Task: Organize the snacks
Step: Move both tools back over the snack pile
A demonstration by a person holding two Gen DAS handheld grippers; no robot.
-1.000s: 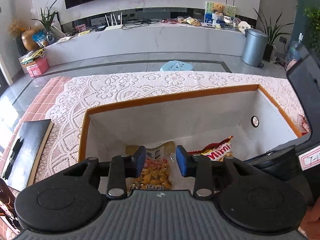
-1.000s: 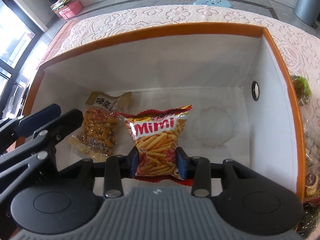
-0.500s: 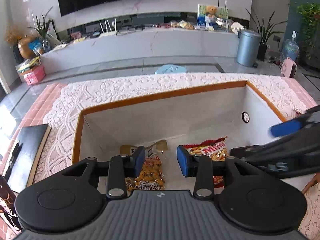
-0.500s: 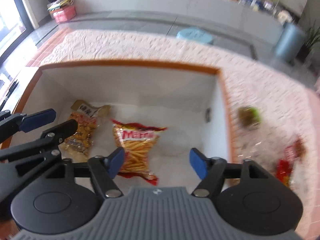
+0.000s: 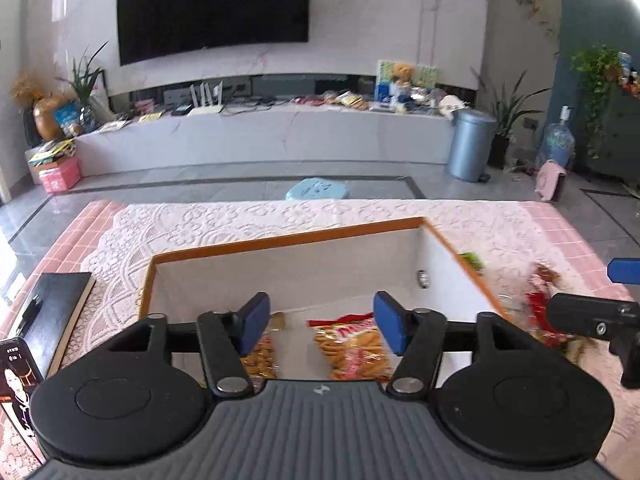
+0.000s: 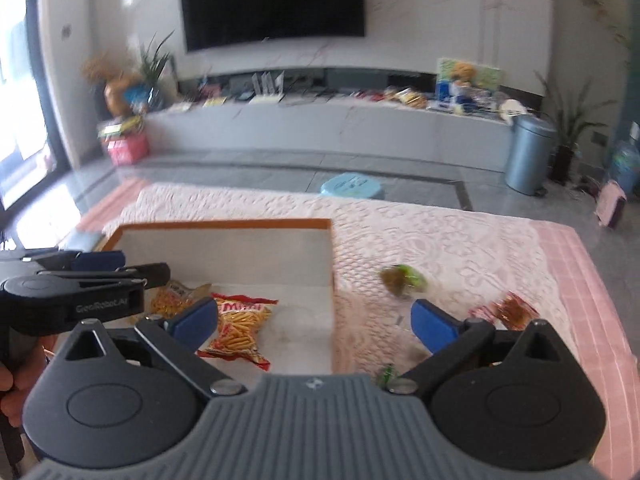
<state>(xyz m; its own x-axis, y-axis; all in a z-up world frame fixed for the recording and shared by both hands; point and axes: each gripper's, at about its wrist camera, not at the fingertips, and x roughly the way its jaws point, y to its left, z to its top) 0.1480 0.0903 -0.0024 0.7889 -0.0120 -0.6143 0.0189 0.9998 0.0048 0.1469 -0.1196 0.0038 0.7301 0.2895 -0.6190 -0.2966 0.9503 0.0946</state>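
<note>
A white box with an orange rim point(image 5: 280, 242) point(image 6: 224, 224) sits on the lace cloth. Inside lie a red Mimi chips bag point(image 5: 352, 348) point(image 6: 240, 328) and a clear bag of yellow snacks point(image 5: 260, 354) point(image 6: 172, 300). My left gripper point(image 5: 322, 322) point(image 6: 140, 266) hovers above the box's near side, its jaws opening with nothing between them. My right gripper point(image 6: 316, 324) point(image 5: 588, 292) is above the box's right wall, jaws opening very wide and empty. Loose on the cloth to the right of the box are a green packet point(image 6: 402, 280) point(image 5: 472, 258) and a red-brown packet point(image 6: 508, 310) point(image 5: 540, 304).
A black notebook with a pen point(image 5: 56, 312) and a phone point(image 5: 16, 384) lie left of the box. A small green sweet point(image 6: 386, 374) sits near my right gripper. Beyond the table are a blue stool point(image 5: 318, 190) and a grey bin point(image 5: 470, 146).
The right gripper let go of the Mimi bag, which now lies in the box, then rose and swung right. The left gripper lifted back and its jaws spread apart.
</note>
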